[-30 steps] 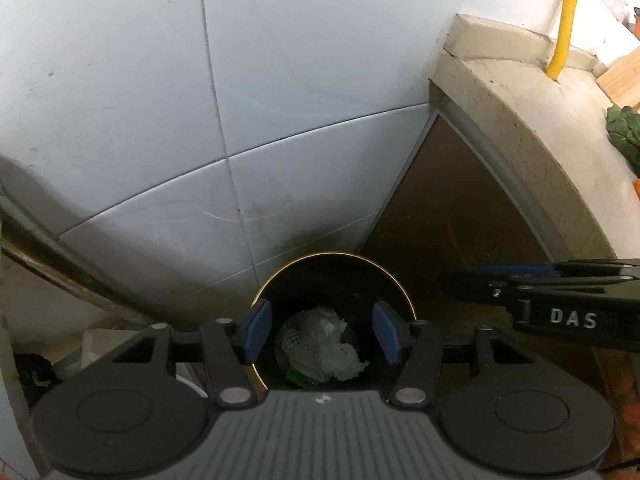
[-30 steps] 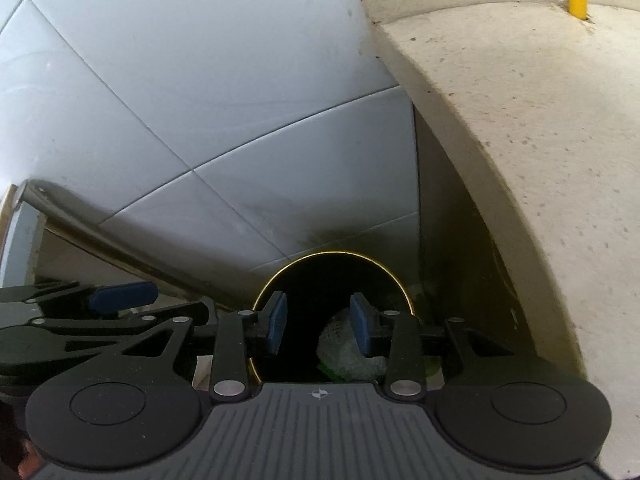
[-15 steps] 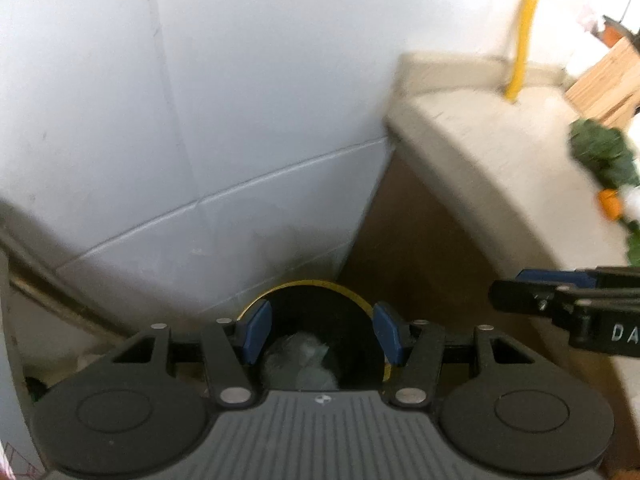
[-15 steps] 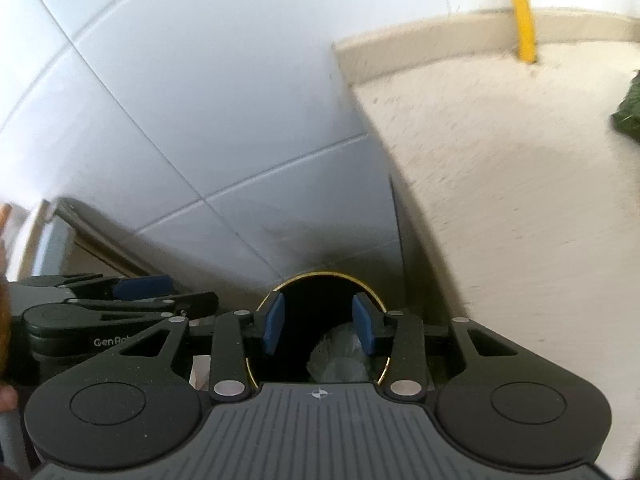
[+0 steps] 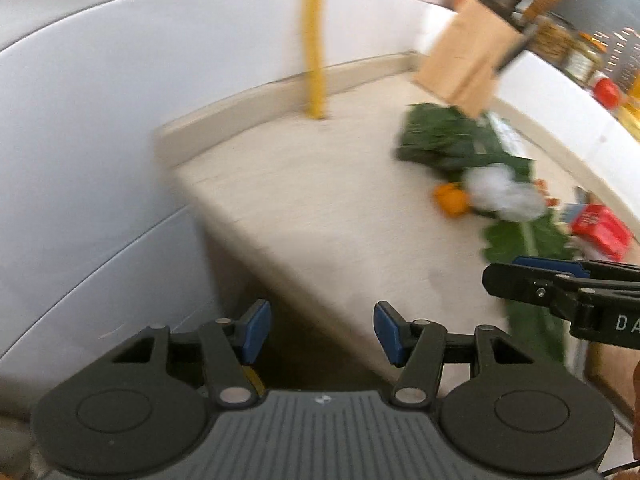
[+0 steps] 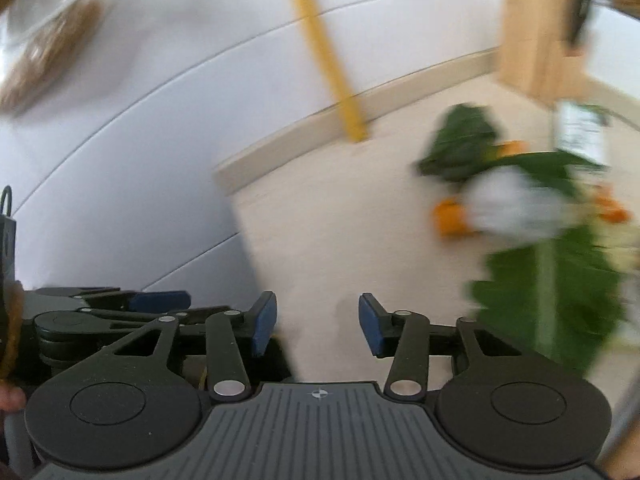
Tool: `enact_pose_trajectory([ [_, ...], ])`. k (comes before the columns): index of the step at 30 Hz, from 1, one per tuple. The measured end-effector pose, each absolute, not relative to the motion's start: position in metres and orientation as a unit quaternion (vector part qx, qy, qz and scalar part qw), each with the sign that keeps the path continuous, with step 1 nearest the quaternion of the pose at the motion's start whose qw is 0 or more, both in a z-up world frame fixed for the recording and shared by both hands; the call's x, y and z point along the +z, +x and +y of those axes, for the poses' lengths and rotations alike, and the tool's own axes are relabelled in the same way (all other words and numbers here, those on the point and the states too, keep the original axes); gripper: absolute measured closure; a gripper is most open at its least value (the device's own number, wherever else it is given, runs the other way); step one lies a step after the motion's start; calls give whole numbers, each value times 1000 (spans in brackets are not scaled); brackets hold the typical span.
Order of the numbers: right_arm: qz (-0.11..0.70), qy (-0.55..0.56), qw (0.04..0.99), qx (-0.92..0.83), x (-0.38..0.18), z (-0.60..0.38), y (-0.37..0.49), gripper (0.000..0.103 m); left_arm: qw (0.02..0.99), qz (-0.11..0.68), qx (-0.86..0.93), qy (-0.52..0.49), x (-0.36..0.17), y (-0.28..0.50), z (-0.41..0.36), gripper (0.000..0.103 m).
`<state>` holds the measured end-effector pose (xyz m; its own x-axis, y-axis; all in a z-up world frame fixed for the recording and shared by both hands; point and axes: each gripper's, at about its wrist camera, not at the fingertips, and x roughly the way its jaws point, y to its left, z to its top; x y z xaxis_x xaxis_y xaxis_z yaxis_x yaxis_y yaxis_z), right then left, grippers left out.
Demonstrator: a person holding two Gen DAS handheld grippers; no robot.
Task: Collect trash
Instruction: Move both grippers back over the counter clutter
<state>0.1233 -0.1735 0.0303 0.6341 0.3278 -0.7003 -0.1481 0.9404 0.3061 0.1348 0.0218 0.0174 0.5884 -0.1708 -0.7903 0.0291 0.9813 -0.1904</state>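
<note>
Trash lies on the beige counter (image 5: 320, 208): green leaves (image 5: 448, 140), an orange scrap (image 5: 450, 199), a crumpled white wad (image 5: 500, 190) and a red packet (image 5: 600, 226). The right wrist view shows the same leaves (image 6: 544, 276), orange scrap (image 6: 450, 216) and white wad (image 6: 516, 204), all blurred. My left gripper (image 5: 320, 332) is open and empty over the counter's near edge. My right gripper (image 6: 317, 326) is empty, its jaws opening; it also shows at the right in the left wrist view (image 5: 520, 276). The bin is out of sight.
A white tiled wall (image 5: 100, 140) stands at the left. A yellow pipe (image 5: 314, 40) rises from the counter's back. A wooden board (image 5: 464, 60) leans at the back right, with jars and utensils on a ledge (image 5: 560, 112) behind it.
Both grippers have risen from over the black bin with trash in it and swung right toward the counter. The bin has left both views. The right jaws have widened.
</note>
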Motion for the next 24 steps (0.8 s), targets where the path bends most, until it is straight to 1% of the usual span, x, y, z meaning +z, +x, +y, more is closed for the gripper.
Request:
enact_pose_trajectory([
  [11, 375, 136, 917, 7, 37, -258, 92, 45, 889, 429, -156, -31, 33, 181, -65, 51],
  [15, 365, 130, 921, -23, 39, -277, 81, 44, 890, 422, -172, -20, 35, 196, -85, 46],
  [18, 358, 127, 924, -45, 40, -292, 78, 40, 891, 417, -179, -19, 36, 206, -95, 45],
  [21, 354, 131, 924, -62, 40, -308, 78, 39, 891, 417, -180, -17, 36, 217, -104, 44],
  [24, 351, 136, 924, -73, 40, -321, 80, 34, 890, 419, -179, -14, 34, 226, -112, 43],
])
